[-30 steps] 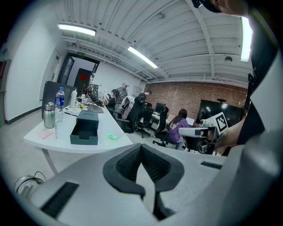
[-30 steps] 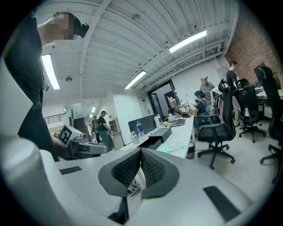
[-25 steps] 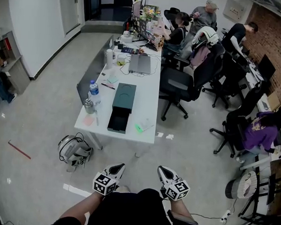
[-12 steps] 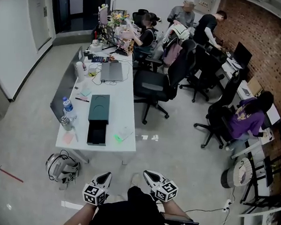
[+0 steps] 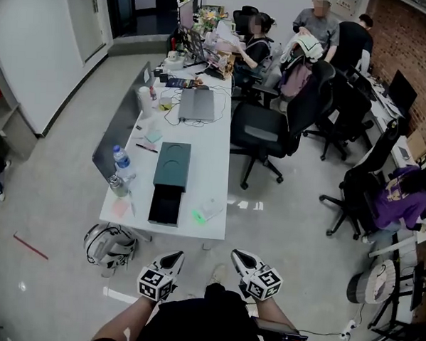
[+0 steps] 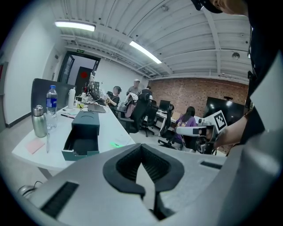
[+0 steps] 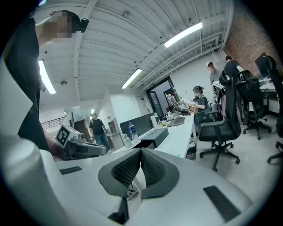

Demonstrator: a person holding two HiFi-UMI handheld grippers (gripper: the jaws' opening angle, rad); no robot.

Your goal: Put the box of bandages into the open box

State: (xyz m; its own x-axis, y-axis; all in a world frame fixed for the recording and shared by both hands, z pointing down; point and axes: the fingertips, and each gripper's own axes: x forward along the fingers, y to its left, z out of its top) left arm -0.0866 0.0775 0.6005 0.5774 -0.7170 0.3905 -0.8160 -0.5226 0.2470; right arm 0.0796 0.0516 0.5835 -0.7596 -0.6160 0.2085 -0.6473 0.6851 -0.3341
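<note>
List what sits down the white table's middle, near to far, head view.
open box → laptop → monitor

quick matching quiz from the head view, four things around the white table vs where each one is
1 water bottle
2 laptop
3 open box
4 backpack

a on the floor by the near corner of the table
b near end of the table
c left edge of the table
d far along the table, lid shut

Pairs: 1-c, 2-d, 3-b, 4-a
</note>
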